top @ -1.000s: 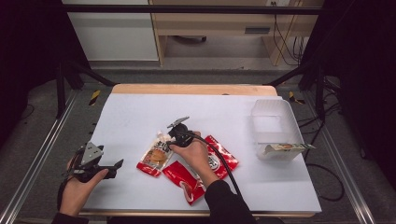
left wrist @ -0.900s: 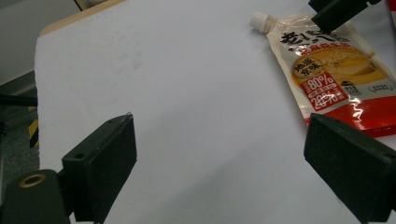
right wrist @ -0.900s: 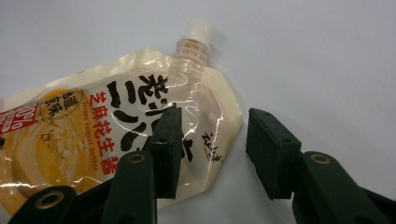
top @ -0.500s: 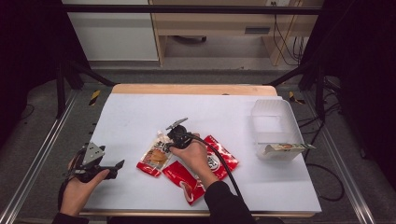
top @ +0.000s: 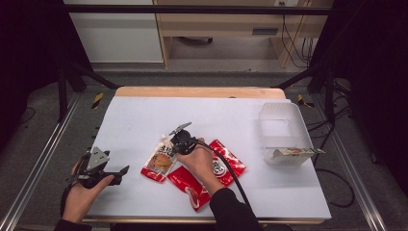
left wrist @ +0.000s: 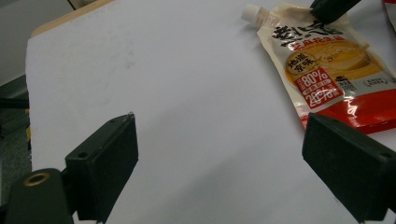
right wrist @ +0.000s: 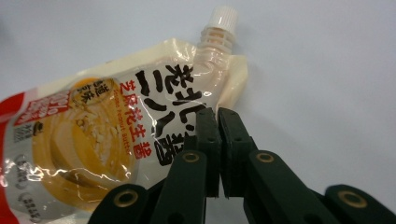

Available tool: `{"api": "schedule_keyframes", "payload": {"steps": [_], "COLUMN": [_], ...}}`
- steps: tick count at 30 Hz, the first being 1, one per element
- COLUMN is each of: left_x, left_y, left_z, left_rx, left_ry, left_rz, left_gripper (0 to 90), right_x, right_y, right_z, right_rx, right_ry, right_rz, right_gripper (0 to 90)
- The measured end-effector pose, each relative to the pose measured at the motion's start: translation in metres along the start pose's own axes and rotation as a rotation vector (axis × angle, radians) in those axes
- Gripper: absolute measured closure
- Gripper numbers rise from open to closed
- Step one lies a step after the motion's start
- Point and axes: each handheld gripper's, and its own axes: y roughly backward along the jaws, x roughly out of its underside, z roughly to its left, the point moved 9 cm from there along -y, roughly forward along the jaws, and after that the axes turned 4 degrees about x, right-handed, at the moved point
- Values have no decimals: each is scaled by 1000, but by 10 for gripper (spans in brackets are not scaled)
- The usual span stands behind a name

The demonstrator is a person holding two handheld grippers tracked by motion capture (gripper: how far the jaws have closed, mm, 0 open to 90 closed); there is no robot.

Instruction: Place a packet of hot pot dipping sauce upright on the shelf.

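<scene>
High view: a white table (top: pixel 144 120) fills the middle of the frame, with a person's forearms coming in from the bottom edge. Just left of centre lies a spouted pouch (top: pixel 159 161) of peanut butter, cream and orange with a red bottom. The right gripper (top: pixel 174 143) rests on its upper edge. In the right gripper view, the jaws have just been closing and now stand pressed together on the pouch's top edge, just below its white cap (right wrist: pixel 223 17). Two red packets (top: pixel 223 161) lie touching the pouch's right side, partly under the right hand. At lower left, the left gripper (top: pixel 126 169) sits near the table's edge, its jaws spread wide with nothing between them; in the left gripper view the pouch lies at upper right. A clear plastic bin (top: pixel 281 130) stands at right, well apart.
</scene>
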Motion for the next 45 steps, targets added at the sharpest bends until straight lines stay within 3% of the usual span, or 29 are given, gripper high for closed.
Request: {"api": "schedule_keyframes", "payload": {"steps": [7, 12, 15, 24, 29, 33, 35, 41, 42, 43, 45], "left_x": [0, -1, 0, -1, -2, -17, -20, -44, -52, -52, -63], "left_y": [1, 1, 2, 3, 4, 13, 14, 16, 13, 13, 10], "left_z": [-1, 0, 0, 0, 1, -1, -1, -5, -9, -9, -15], "left_rx": [1, 4, 4, 11, 13, 19, 21, 78, 112, 112, 178], "left_ry": [0, 2, 3, 11, 16, 9, 11, 22, 7, 7, 25], "left_rz": [-3, -5, -4, -16, -23, -104, -114, -145, -129, -129, -130], "left_gripper": [106, 110, 111, 117, 119, 141, 145, 154, 154, 155, 160], "right_x": [-20, -42, -47, -73, -82, -87, -88, -95, -95, -95, -95], "right_y": [20, 44, 50, 76, 83, 88, 88, 102, 105, 105, 112], "right_z": [6, 20, 23, 53, 60, 61, 60, 42, 40, 40, 37], "right_rx": [-10, -49, -59, -122, -126, -134, -131, -124, -125, -125, -130], "right_ry": [26, 67, 76, 134, 167, 187, 193, 180, 181, 181, 190], "right_rz": [-76, -140, -153, -211, -219, -225, -224, -237, -239, -239, -247], "right_gripper": [897, 900, 900, 900, 900, 900, 900, 900, 900, 900, 900]}}
